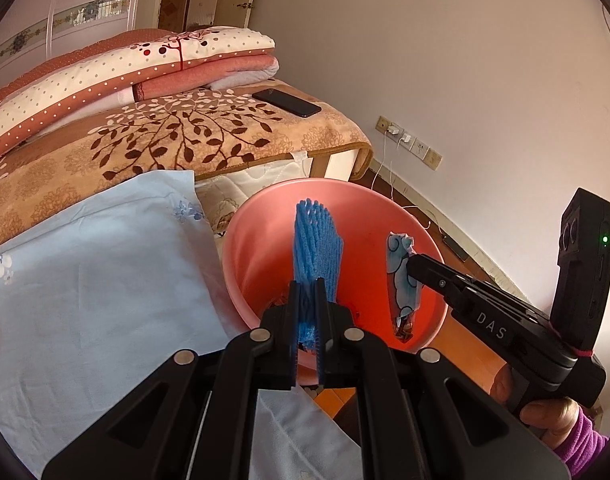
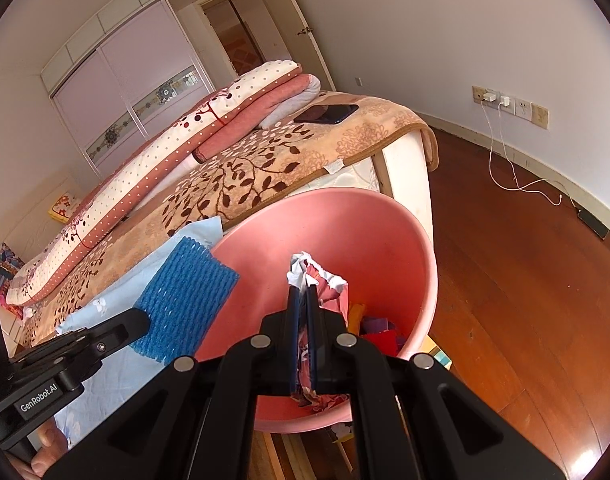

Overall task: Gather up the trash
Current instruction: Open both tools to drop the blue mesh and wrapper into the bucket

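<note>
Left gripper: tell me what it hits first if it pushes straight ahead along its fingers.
Probably the inner wall of the pink bin. The left gripper, shut on the blue foam net, points into the bin's mouth; the net's tip would likely touch first, though depth is unclear.

We see a blue foam net sleeve [image 1: 317, 240], flattened, upright, pinched at its lower end, over the pink bin [image 1: 257, 248], a crumpled printed wrapper [image 1: 403, 276] clamped beside it, above coloured scraps [image 2: 379, 330] inside.
</note>
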Motion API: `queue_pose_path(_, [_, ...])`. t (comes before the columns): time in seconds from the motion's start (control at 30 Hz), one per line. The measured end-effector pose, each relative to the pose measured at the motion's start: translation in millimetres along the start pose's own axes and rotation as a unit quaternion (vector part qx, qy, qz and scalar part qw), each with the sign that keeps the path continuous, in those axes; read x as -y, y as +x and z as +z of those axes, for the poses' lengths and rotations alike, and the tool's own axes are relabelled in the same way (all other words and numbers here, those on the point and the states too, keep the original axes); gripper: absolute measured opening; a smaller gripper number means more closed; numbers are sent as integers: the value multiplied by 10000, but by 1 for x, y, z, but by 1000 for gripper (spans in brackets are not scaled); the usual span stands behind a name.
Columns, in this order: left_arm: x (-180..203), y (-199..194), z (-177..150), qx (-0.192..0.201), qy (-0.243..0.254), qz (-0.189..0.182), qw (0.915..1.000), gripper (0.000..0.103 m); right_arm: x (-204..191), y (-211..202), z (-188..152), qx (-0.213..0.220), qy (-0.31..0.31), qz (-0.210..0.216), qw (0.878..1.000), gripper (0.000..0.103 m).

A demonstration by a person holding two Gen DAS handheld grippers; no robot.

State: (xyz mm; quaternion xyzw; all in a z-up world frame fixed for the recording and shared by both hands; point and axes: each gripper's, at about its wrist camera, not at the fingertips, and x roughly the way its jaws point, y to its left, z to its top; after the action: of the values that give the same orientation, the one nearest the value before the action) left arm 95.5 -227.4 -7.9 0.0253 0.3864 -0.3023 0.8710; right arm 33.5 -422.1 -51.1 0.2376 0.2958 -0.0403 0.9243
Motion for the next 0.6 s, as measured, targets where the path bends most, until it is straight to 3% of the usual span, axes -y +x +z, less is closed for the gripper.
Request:
queue_pose_path(0.4, [1, 11, 3, -127, -99, -4, 9999, 6, 2, 2, -2, -37, 39, 9, 10000, 3])
queue_pose_path(0.47, [0, 12, 2, -169, -123, -14, 9998, 11, 2, 2, -2, -38, 39, 9, 10000, 3])
queue_pose_path(0.53, [-1, 13, 2, -176, -180, -34, 9997, 27, 2, 1, -2, -38, 44, 10, 10000, 3])
queue_pose_path(0.6, [-3, 12, 2, -183, -240, -60, 9995, 28, 2, 2, -2, -39, 49, 12, 10000, 3])
